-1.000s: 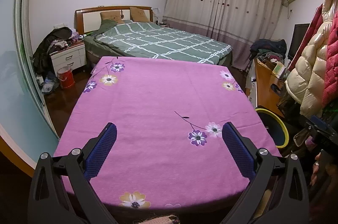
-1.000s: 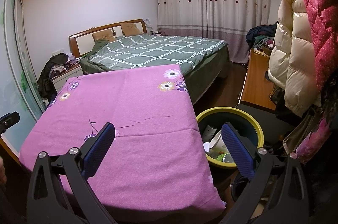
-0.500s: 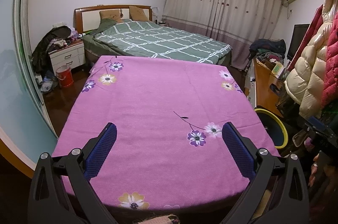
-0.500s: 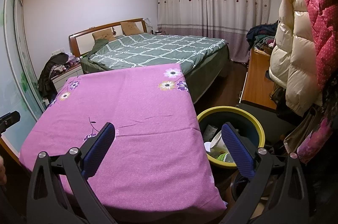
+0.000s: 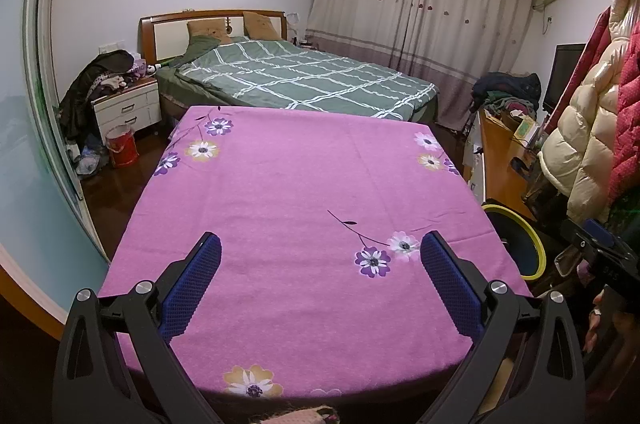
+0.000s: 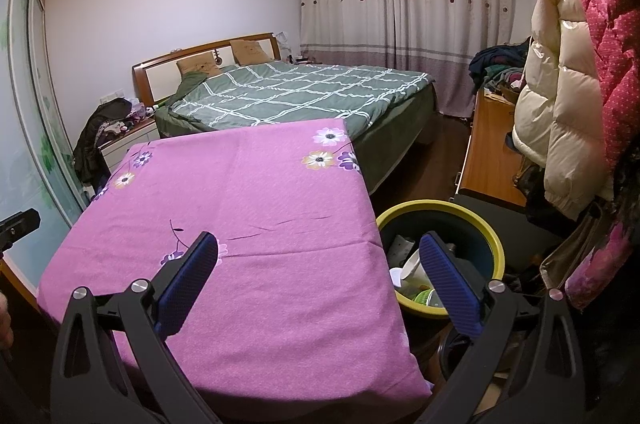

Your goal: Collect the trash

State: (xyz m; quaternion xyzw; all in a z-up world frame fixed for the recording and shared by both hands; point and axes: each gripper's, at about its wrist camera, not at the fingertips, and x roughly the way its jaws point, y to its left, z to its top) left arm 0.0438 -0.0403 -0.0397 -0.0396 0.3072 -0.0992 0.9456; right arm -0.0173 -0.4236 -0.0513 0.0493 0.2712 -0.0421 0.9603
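From the left wrist, the left tongs (image 5: 318, 252) hang over the near part of the tabletop (image 5: 304, 184), its pink flowered cloth lying flat. The blue pads (image 5: 192, 282) stand wide apart with nothing between them. No trash shows anywhere on the cloth. Just off the tabletop's right edge, a slice of the yellow-rimmed bin (image 5: 520, 240) peeks out, low on the floor. Beyond the tabletop's far edge is the bed (image 5: 296, 78); left of the tabletop's far corner, a nightstand (image 5: 128, 106) with a red bucket (image 5: 122, 146) in front of it and some loose clutter on the floor beside that, too small to make out.

From the right wrist, the right tongs (image 6: 318, 252) hover over the tabletop's (image 6: 248, 192) near right corner, also spread wide and empty. The bin (image 6: 490, 244) sits right against that corner, below the cloth's edge, and the trash (image 6: 412, 270) is inside it: a white cup and a few green and pale scraps, partly hidden behind the right pad.

To my eye the collecting is done or all but done, since the tabletop holds nothing and the bin holds the lot. If anything is left, the next move calls for searching away from the tabletop, perhaps the floor by the nightstand, with tongs kept apart.
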